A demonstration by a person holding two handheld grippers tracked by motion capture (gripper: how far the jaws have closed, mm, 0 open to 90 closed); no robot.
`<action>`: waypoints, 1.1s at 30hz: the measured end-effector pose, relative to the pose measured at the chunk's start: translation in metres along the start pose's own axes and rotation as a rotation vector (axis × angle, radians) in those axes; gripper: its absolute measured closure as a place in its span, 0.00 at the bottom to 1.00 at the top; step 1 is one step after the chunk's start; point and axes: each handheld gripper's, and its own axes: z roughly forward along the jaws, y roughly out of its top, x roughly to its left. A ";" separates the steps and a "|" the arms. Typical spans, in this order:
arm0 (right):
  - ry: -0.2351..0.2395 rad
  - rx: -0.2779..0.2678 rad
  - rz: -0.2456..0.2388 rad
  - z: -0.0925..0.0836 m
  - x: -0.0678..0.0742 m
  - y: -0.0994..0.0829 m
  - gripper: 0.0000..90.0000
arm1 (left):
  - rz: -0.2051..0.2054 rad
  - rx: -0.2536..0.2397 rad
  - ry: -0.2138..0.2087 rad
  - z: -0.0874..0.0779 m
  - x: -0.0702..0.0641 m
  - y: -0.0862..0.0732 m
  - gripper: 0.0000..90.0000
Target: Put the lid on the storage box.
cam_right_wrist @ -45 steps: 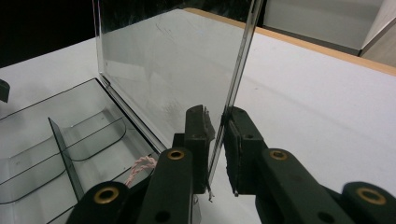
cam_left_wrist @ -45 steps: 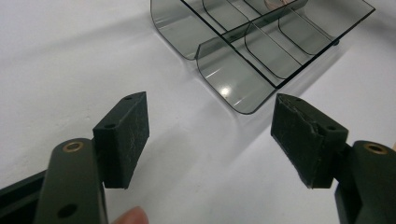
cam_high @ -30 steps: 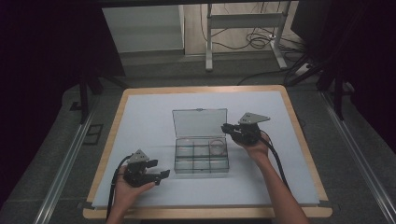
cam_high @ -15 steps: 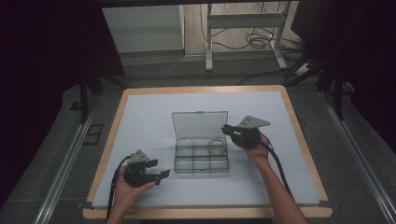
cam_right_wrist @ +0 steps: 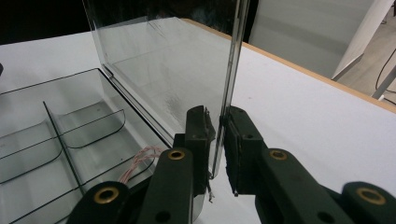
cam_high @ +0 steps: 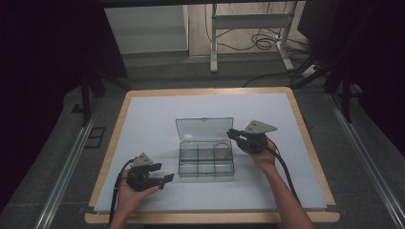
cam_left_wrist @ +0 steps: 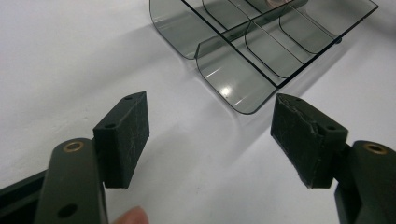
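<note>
Clear plastic box (cam_high: 206,160) sits mid-table with its lid (cam_right_wrist: 163,70) upright; I have my right gripper (cam_right_wrist: 218,140) clamped on the lid's edge, while my left gripper (cam_left_wrist: 210,135) rests nearby, jaws apart and empty.

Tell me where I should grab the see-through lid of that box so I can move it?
Grab the lid by its thin side edge, coming from the right. It stands upright and thin, so it slips between flat pads, as the right tongs pinch it now.
</note>
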 end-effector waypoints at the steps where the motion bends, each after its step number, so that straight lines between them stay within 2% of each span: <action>1: 0.002 -0.001 -0.001 0.000 0.000 0.000 0.88 | 0.000 -0.001 0.001 0.000 0.000 0.000 0.31; 33: 0.002 -0.006 -0.026 -0.008 0.004 -0.004 0.88 | -0.011 -0.028 0.008 -0.006 0.001 0.001 0.31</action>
